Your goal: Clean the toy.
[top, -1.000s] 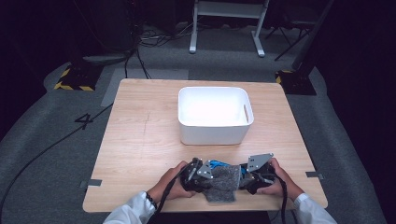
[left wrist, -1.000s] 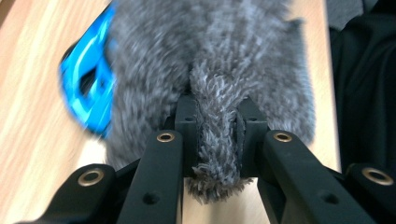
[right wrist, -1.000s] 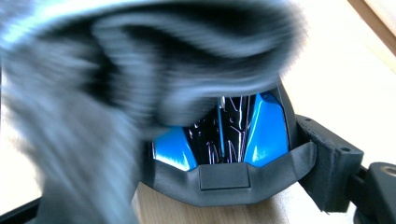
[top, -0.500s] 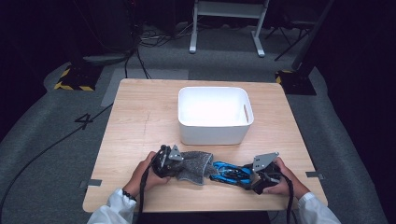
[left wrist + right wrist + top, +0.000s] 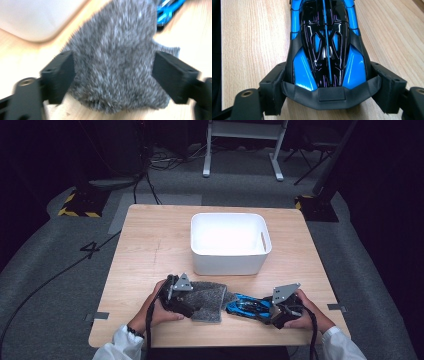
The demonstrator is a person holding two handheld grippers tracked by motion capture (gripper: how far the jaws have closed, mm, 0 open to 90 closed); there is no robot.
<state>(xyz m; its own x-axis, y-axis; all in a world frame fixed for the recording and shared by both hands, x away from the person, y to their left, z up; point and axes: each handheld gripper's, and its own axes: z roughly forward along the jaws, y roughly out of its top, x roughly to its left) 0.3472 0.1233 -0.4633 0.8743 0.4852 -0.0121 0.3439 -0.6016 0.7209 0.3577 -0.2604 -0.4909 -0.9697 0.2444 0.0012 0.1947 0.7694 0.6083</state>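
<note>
Left gripper (image 5: pixel 112 75) slid left dragging one grey furry cloth (image 5: pixel 117 62), jaws just opened astride it; right gripper (image 5: pixel 329 82) clamps one blue toy car (image 5: pixel 327 50).

Left tongs (image 5: pixel 112 75) just opened off grey fuzzy cloth (image 5: pixel 120 60), cloth now flat on table.

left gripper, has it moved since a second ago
Yes. The left gripper has shifted left along the table's near edge, away from the blue toy car, against the fixed white bin. Its jaws have just opened around the grey furry cloth.
</note>
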